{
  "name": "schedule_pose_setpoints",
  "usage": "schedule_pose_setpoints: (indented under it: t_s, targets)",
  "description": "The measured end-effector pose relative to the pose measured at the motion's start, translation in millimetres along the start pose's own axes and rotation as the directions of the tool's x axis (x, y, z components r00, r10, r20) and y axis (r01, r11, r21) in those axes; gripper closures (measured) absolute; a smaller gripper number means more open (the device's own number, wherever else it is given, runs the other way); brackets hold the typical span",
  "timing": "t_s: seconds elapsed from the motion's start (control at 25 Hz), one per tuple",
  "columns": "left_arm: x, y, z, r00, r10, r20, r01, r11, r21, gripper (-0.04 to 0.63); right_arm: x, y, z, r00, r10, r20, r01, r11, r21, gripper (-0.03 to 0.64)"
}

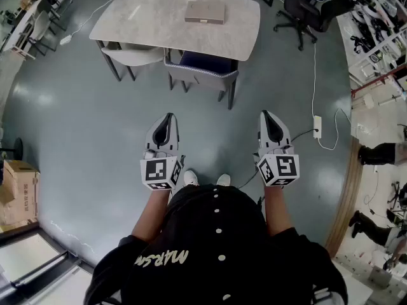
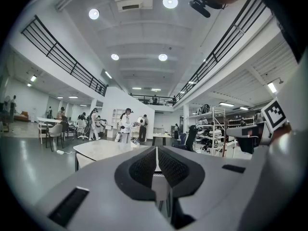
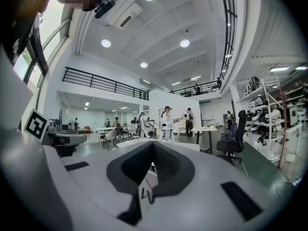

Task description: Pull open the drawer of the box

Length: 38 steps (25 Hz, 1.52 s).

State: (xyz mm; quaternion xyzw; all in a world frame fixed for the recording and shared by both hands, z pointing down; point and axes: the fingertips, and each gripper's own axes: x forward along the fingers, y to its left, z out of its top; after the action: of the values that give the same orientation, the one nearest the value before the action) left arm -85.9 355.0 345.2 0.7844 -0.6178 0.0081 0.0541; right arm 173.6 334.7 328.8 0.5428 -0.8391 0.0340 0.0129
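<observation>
The box point(image 1: 205, 11) is a flat beige case with a drawer front facing me, lying on the far side of a pale table point(image 1: 152, 18). Both grippers hang in front of my body, well short of the table and over bare floor. In the head view my left gripper point(image 1: 168, 117) and right gripper point(image 1: 268, 115) point toward the table, jaws pressed together with nothing in them. The left gripper view has its dark pads point(image 2: 144, 167) meeting, the table point(image 2: 103, 149) beyond. In the right gripper view the pads point(image 3: 166, 165) also meet.
Two chairs point(image 1: 202, 68) are tucked under the table's near edge. An office chair point(image 1: 304, 11) stands at the back right. A white power strip and cable point(image 1: 317, 127) lie on the floor to my right. Cardboard boxes point(image 1: 18, 192) sit at the left. People stand in the distance point(image 3: 167, 123).
</observation>
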Motion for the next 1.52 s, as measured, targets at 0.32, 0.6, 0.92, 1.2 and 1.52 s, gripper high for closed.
schedule_pose_setpoints:
  t_s: [0.32,0.6,0.92,1.2,1.52]
  targets:
    - [0.0,5.8,1.0,1.0,0.001,0.002,-0.001,1.0,0.0,0.574,3.6,5.9,-2.0,1.0,0.005,-0.008,-0.005,1.0,0.002,0.621]
    - [0.0,16.6,2.2,1.0,-0.012,0.003,0.012,1.0,-0.001,0.574,10.2,12.5,-0.5,1.0,-0.016,0.01,0.016,1.0,0.013,0.62]
    - [0.1,32.7,5.2,0.998,-0.069,0.011,0.068,0.998,0.013,0.574,19.8,30.2,0.4,0.999,-0.048,0.025,0.048,0.999,0.009,0.62]
    - [10.6,47.4,1.5,0.998,-0.07,0.006,0.069,0.998,0.008,0.574,33.0,35.5,-5.3,0.998,-0.053,0.019,0.052,0.998,0.018,0.62]
    - [61.5,61.7,3.1,0.999,-0.044,0.007,0.044,0.999,0.014,0.574,89.2,7.3,-4.5,0.999,-0.039,0.031,0.038,0.999,0.025,0.62]
